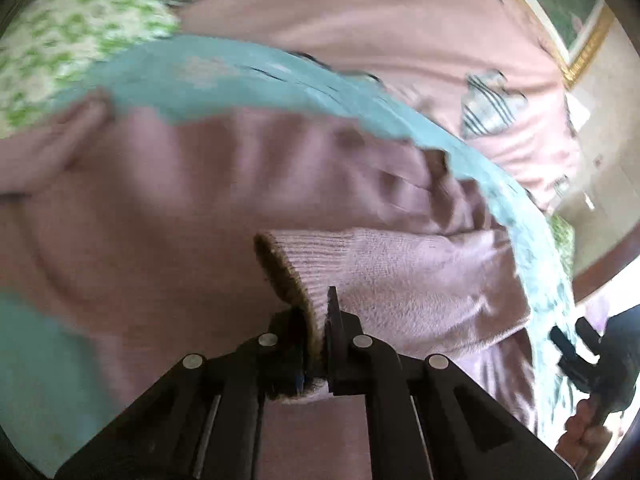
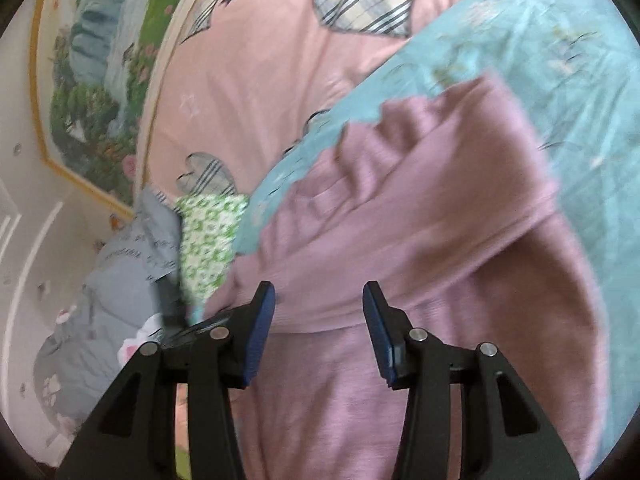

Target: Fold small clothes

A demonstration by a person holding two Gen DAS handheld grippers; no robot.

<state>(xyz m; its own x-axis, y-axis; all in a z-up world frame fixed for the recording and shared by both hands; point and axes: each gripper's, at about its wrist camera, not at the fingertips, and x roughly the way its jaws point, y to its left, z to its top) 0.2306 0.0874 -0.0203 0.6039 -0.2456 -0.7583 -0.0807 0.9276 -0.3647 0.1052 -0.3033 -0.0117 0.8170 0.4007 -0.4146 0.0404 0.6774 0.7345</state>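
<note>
A mauve knitted sweater [image 2: 420,216] lies spread over a light blue cloth [image 2: 520,40] on a bed, its body rumpled into soft folds. In the left wrist view one ribbed cuff [image 1: 320,264] of the sweater, edged with a brown band, is lifted toward the camera. The left gripper [image 1: 318,344] is clamped tight on that cuff, the knit pinched between its pads, near the bottom middle of the view. In the right wrist view the right gripper [image 2: 318,332] hovers over the near part of the sweater with its jaws standing apart and its blue pads [image 2: 260,332] bare, nothing between them. At the right edge of the left wrist view the right gripper shows again beside the blue cloth, with a hand [image 1: 588,436] below it; whether it touches the cloth there I cannot tell. Under the blue cloth is a pink bedcover [image 2: 260,60] with plaid hearts. A green-and-white floral fabric [image 2: 208,240] lies at the sweater's far left, with grey bedding [image 2: 120,280] beside it. A framed landscape picture [image 2: 100,80] hangs on the wall beyond
</note>
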